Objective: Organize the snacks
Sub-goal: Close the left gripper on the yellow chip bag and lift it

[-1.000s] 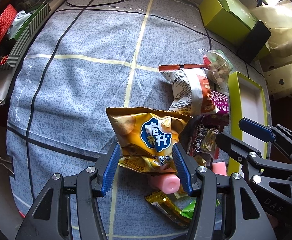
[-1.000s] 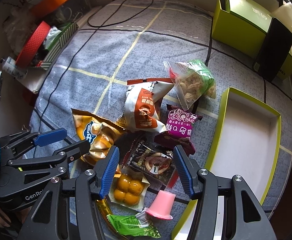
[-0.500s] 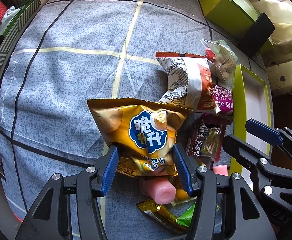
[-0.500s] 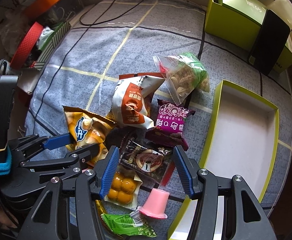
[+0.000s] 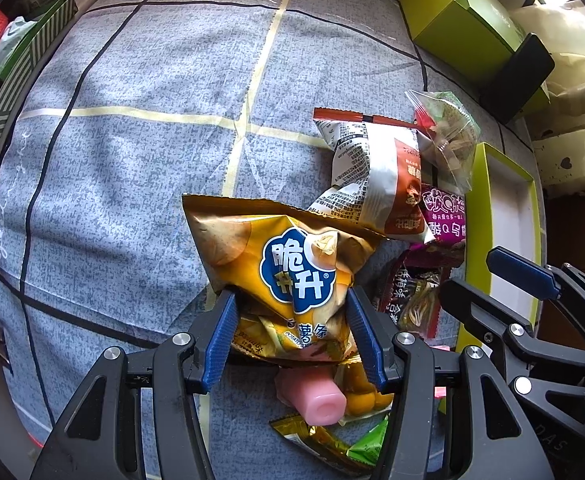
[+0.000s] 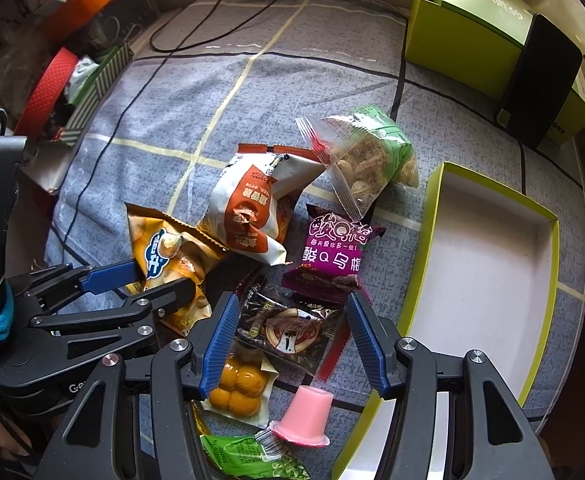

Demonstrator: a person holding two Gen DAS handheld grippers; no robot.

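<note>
A heap of snacks is shown on a table (image 5: 132,168) covered by a blue-grey checked cloth. The left tool (image 5: 290,322) is set around the lower half of the golden chip bag (image 5: 292,264), its jaws opening with the bag between them; whether the blue pads still press on the bag cannot be told. The right tool (image 6: 290,328) is held with its jaws apart above the dark brown packet (image 6: 288,330), untouched by the pads. A pink jelly cup (image 6: 304,416), a yellow-ball pack (image 6: 238,392) and a green packet (image 6: 248,458) are seen nearest the cameras. The white-and-orange bag (image 6: 252,208), the purple packet (image 6: 332,256) and the clear nut bag (image 6: 368,160) are piled just beside the open green-rimmed box (image 6: 424,264)
</note>
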